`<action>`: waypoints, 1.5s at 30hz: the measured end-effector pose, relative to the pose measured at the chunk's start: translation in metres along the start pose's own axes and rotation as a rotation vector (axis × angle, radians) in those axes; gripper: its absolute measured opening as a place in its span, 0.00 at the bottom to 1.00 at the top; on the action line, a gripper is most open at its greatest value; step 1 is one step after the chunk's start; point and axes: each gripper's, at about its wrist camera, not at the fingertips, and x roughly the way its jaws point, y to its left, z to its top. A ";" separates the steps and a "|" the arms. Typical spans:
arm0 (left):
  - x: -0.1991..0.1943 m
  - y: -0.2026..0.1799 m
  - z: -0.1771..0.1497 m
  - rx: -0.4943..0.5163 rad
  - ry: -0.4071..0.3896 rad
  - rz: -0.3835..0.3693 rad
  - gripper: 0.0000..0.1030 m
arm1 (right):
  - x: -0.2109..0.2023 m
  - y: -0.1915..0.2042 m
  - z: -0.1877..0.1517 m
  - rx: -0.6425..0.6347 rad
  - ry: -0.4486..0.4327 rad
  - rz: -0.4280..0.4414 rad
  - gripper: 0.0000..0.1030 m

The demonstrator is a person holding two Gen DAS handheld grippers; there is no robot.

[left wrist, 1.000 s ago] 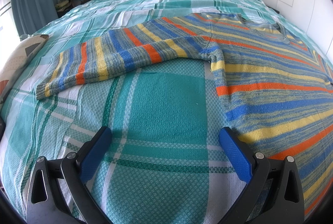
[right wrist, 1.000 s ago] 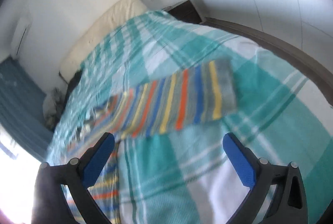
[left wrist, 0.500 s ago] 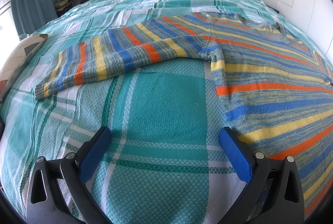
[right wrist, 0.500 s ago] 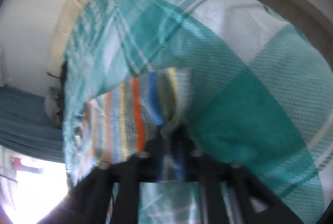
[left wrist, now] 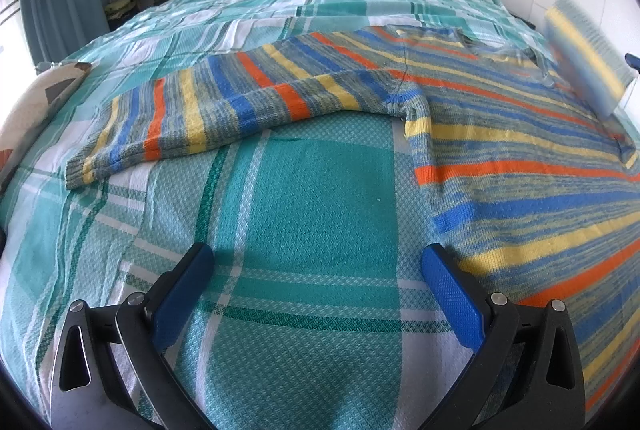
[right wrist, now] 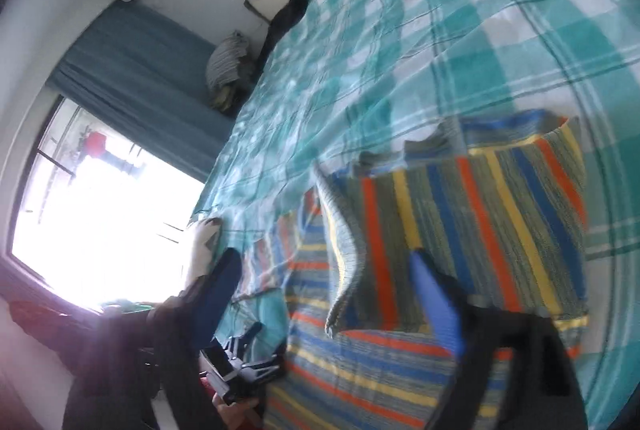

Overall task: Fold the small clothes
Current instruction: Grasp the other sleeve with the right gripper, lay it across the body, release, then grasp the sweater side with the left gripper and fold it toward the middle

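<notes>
striped sweater [left wrist: 500,134] flat on bed [left wrist: 312,190], right sleeve [right wrist: 480,230] airborne

Blurred and cut off
Right of the left jaws, the sweater [left wrist: 520,134] runs off the edge; its raised sleeve [right wrist: 480,214] beyond the right jaws is motion-blurred.

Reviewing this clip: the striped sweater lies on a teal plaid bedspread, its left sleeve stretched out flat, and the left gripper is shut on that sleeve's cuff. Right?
Not quite. The left gripper is open and holds nothing; its jaws stand apart over bare bedspread, well short of the cuff. The left wrist view shows this. The striped sweater and its outstretched sleeve are as you say.
</notes>
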 end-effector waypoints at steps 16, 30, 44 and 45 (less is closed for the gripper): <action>0.001 -0.003 0.003 -0.018 0.021 0.029 1.00 | -0.070 -0.079 -0.150 -0.150 -0.001 -0.468 0.80; -0.051 0.119 0.055 -0.386 0.086 0.015 1.00 | -0.064 -0.095 -0.228 -0.321 -0.089 -0.639 1.00; 0.009 0.176 0.111 -0.505 0.190 -0.004 0.02 | -0.064 -0.094 -0.230 -0.343 -0.101 -0.660 1.00; -0.004 0.161 0.126 -0.449 0.152 -0.016 0.02 | -0.064 -0.094 -0.230 -0.343 -0.101 -0.659 1.00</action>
